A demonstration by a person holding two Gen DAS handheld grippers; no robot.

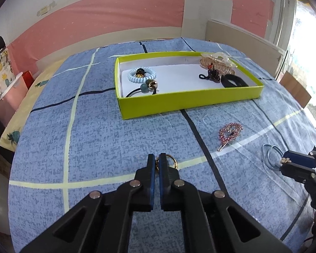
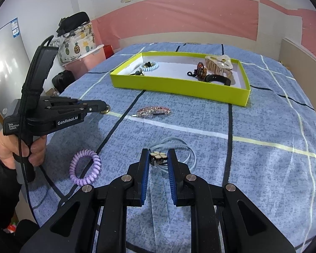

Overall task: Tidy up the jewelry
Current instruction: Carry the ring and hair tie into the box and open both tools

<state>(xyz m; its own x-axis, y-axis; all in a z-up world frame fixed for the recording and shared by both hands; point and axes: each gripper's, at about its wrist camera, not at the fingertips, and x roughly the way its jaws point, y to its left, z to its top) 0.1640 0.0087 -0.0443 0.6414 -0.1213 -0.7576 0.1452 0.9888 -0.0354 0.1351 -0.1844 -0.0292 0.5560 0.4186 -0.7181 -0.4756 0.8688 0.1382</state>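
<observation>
At the bottom of the left wrist view, the left gripper [image 1: 157, 158] has its blue pads pinched together on a small gold ring [image 1: 171, 162] that lies on the blue checked bedspread [image 1: 107, 143]; the ring's loop sticks out to the right of the fingertips. In the right wrist view the same gripper [image 2: 104, 107] shows at the left edge, held by a hand [image 2: 14, 147] in a dark sleeve, its tip down on the gold piece.

At the bottom centre of the right wrist view, the right gripper [image 2: 158, 155] is closed on the flower-shaped charm [image 2: 157, 155] of a clear blue hair tie [image 2: 179, 147], whose thin loops trail on the bedspread just beyond and to the right of the pads. The left wrist view shows that gripper [image 1: 284, 162] at the right edge, with the tie's loops to its left.

A lilac spiral hair tie [image 2: 85, 167] lies lower left of the right gripper in its own view, apart from it. Further up, near mid-frame, a pink rhinestone hair clip [image 2: 152, 111] lies flat between the grippers and the box.

Beyond it, in the upper centre, stands an open lime-green box [image 2: 179, 86] with a white floor. Its left end holds a pale blue spiral hair tie [image 1: 141, 75] and a beaded black elastic [image 1: 145, 88]; its right end holds a beige claw clip [image 1: 218, 64], a small dark beaded clip [image 1: 212, 74] and a black band [image 1: 232, 81].
</observation>
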